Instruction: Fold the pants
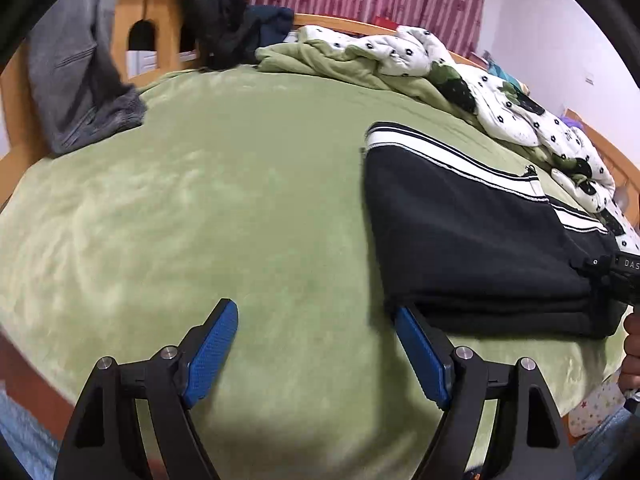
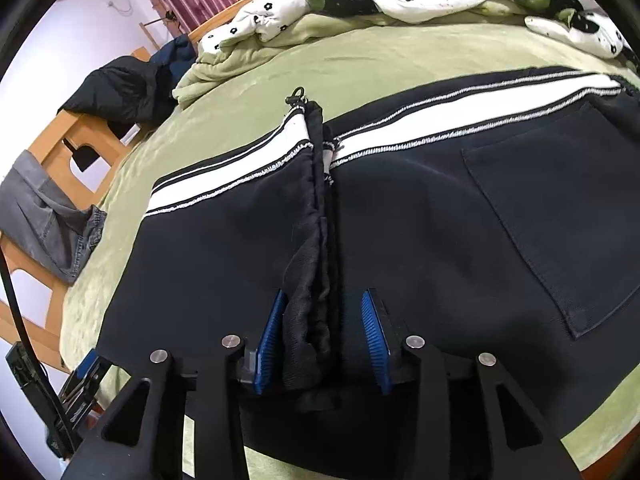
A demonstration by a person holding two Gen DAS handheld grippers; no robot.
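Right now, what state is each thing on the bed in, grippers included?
Black pants with white side stripes: folded, flat on bed.
Left gripper: open, empty.
Right gripper: open around bunched black fabric.
Floral white quilt: crumpled.
Grey jeans: draped over footboard.

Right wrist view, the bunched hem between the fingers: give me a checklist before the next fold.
1. Right gripper astride the bunched black fabric: ok.
2. Right grip closed: not ok, a gap shows beside the right pad.
3. Left gripper free: ok, open over the green blanket.
4. Black pants flat, white side stripe aligned: ok.
5. Landing space left of the pants: ok, bare blanket.
6. Layers underneath smooth: cannot tell.
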